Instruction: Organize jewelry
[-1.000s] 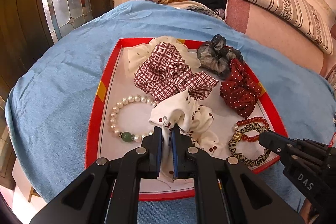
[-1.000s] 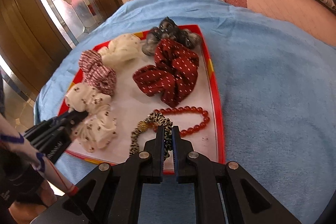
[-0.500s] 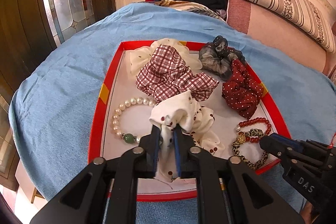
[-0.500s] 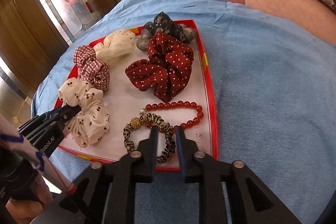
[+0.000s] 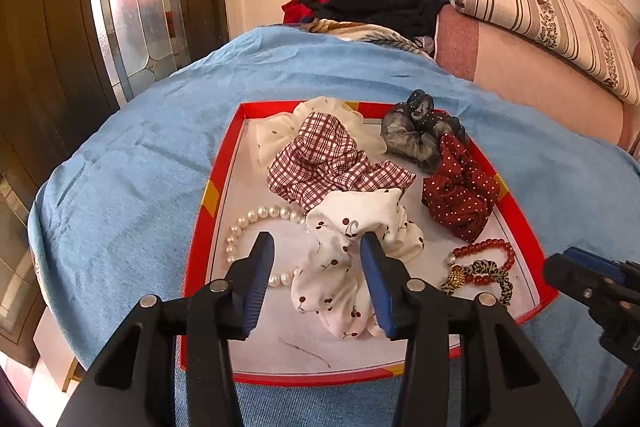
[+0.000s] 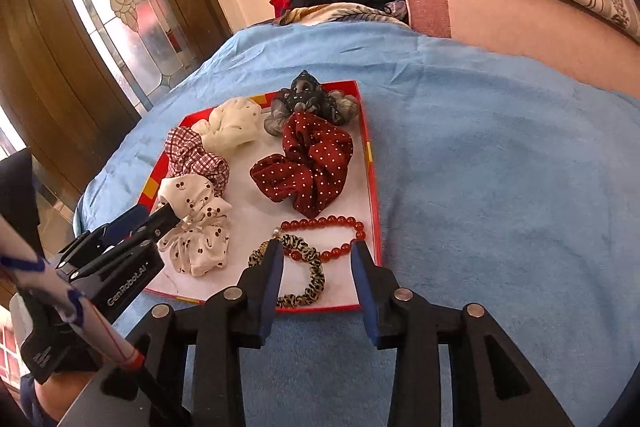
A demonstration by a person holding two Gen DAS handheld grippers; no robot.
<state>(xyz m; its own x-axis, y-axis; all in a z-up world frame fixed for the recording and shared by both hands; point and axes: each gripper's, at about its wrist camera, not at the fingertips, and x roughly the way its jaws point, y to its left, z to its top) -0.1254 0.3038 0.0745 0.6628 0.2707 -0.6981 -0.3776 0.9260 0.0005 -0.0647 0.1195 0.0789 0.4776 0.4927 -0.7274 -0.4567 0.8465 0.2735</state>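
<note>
Leopard scrunchie point(image 6: 306, 277) flat, long axis toward camera

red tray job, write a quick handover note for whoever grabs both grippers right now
Left gripper: open, jaws just opening, cream cherry-print fabric scrunchie between them, lying loose on the red-rimmed white tray.
Right gripper: open, jaws just opening, over the leopard-print band lying on the tray by the red bead bracelet.
Also on the tray: pearl bracelet, checked, dotted red, grey and plain cream scrunchies.
Done: all pieces are on the tray.
Left: tidy spacing, if wanted.
</note>
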